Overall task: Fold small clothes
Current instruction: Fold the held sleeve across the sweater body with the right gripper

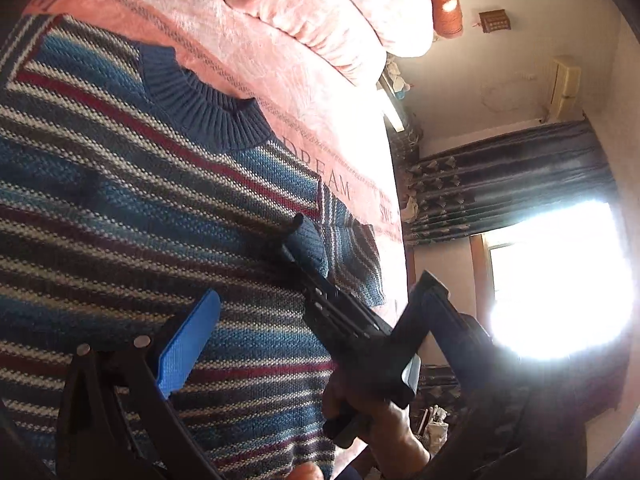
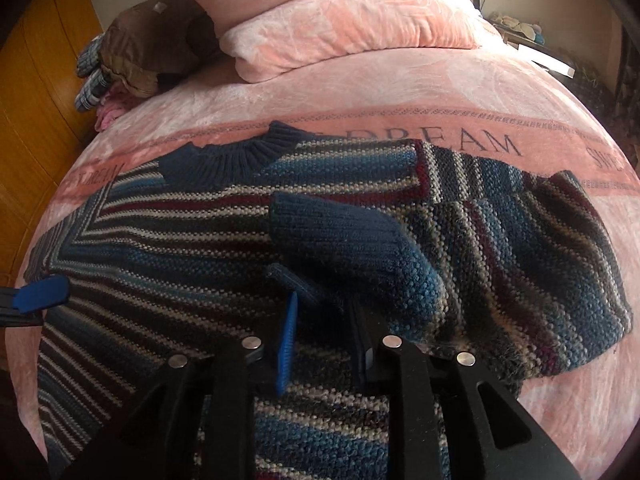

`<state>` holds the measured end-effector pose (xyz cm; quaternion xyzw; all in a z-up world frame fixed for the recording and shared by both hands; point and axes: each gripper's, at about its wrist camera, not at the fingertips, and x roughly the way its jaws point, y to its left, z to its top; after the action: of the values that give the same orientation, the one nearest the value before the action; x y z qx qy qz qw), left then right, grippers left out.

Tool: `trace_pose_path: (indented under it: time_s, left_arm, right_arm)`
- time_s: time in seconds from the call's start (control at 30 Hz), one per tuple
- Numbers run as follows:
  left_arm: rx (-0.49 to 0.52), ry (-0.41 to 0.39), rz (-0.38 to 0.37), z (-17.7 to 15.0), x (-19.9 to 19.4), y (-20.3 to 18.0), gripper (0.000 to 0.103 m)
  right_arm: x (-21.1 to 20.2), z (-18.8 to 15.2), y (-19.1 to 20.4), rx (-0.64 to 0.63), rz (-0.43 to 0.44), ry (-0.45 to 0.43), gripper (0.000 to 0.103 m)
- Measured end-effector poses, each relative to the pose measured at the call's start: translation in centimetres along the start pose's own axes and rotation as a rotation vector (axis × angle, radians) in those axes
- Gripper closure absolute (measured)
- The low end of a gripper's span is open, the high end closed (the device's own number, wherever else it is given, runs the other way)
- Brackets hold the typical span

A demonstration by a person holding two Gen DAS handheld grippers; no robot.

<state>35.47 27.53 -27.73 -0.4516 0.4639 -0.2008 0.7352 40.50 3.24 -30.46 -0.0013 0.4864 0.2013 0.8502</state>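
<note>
On pink bedspread — striped sweater flat, sleeve folded across; both grippers' fingers spread — seemingly released.

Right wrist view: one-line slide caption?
Right gripper, jaws open at the folded-in sleeve cuff of a striped sweater on a pink bedspread.

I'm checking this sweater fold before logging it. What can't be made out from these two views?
- Sweater hem: cut off by the bottom edge in both views.
- Sleeve cuff: in the right wrist view, the cuff hides whether the right gripper jaws pinch it.
- Left gripper: in its own view, the right gripper hides its far finger.
- Window: glare.
</note>
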Motion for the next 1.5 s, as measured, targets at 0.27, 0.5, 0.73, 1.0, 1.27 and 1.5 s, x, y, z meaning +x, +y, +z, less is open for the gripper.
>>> trace_pose_path:
  time_s: [0.27,0.5,0.73,1.0,1.27,1.5]
  left_arm:
    - [-0.026,0.102,0.084,0.9,8.5,0.1,0.003]
    - [-0.112,0.174,0.070,0.6,13.5,2.0,0.003]
    - [-0.134,0.165,0.127,0.9,14.2,2.8,0.050]
    - [-0.055,0.180,0.199,3.2,13.8,-0.7,0.096]
    - [0.202,0.124,0.158,7.2,9.0,-11.5,0.097]
    - [0.358,0.069,0.173,10.0,4.5,-17.1,0.097]
  right_arm:
    - [-5.5,-6.0,-4.4,0.342,0.085,-0.112,0.050]
    - [-4.4,-9.5,-5.7,0.446,0.206,-0.140,0.049]
    - [-3.8,-9.3,-6.3,0.465,0.249,-0.147,0.049]
    - [-3.6,-9.3,-6.1,0.469,0.265,-0.157,0.048]
    - [-3.5,-9.3,-5.5,0.450,0.260,-0.160,0.048]
    - [-3.4,-9.6,-5.1,0.442,0.262,-0.159,0.048]
